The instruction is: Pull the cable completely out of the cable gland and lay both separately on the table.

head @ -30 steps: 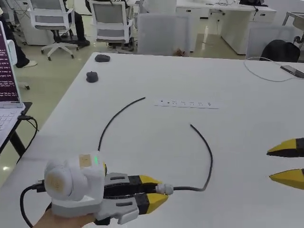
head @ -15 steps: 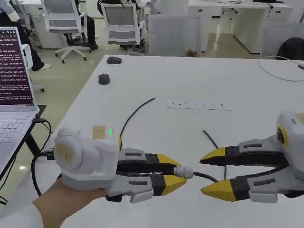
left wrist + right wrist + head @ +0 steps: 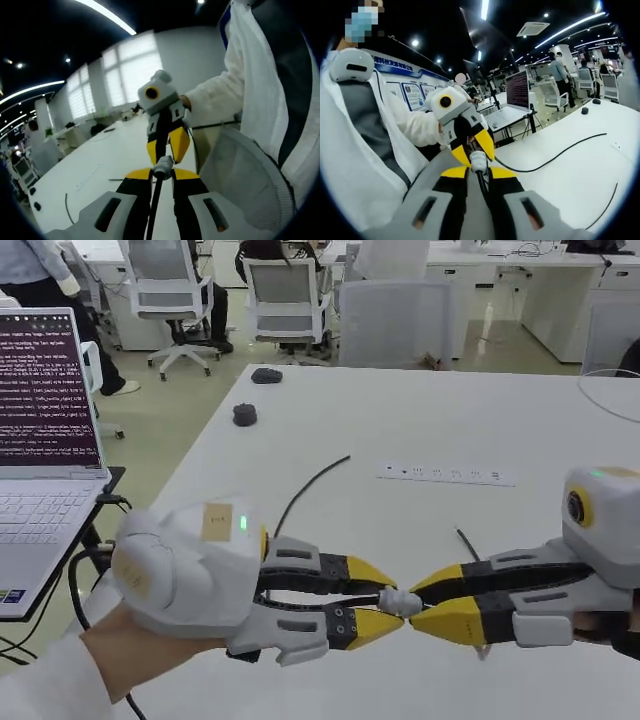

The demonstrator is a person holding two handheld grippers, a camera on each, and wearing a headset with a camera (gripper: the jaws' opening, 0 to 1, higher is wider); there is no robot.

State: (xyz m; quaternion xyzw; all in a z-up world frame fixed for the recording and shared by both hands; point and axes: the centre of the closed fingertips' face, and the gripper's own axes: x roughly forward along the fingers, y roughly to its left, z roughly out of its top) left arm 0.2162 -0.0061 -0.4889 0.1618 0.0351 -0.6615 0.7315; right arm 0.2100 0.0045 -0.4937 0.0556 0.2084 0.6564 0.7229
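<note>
A small white cable gland (image 3: 398, 602) sits on a black cable (image 3: 310, 483) and is held above the white table (image 3: 420, 420). My left gripper (image 3: 392, 602) is shut on the gland; in the left gripper view the gland (image 3: 163, 165) rests at its yellow tips (image 3: 161, 174) and the cable (image 3: 154, 200) runs back between the jaws. My right gripper (image 3: 416, 604) faces it tip to tip, shut on the cable just beside the gland. In the right gripper view the gland (image 3: 479, 161) lies right ahead of my right gripper (image 3: 478, 172). The cable's loose stretch (image 3: 555, 155) trails over the table.
An open laptop (image 3: 45, 440) stands off the table's left edge. Two dark mice (image 3: 245, 414) (image 3: 266, 375) lie at the far left of the table. A white power strip (image 3: 450, 475) lies across the middle. Office chairs (image 3: 290, 300) stand beyond.
My right gripper came in from the right, open, and has shut on the cable next to the gland. My left gripper lifted slightly with the gland. The head camera panned left.
</note>
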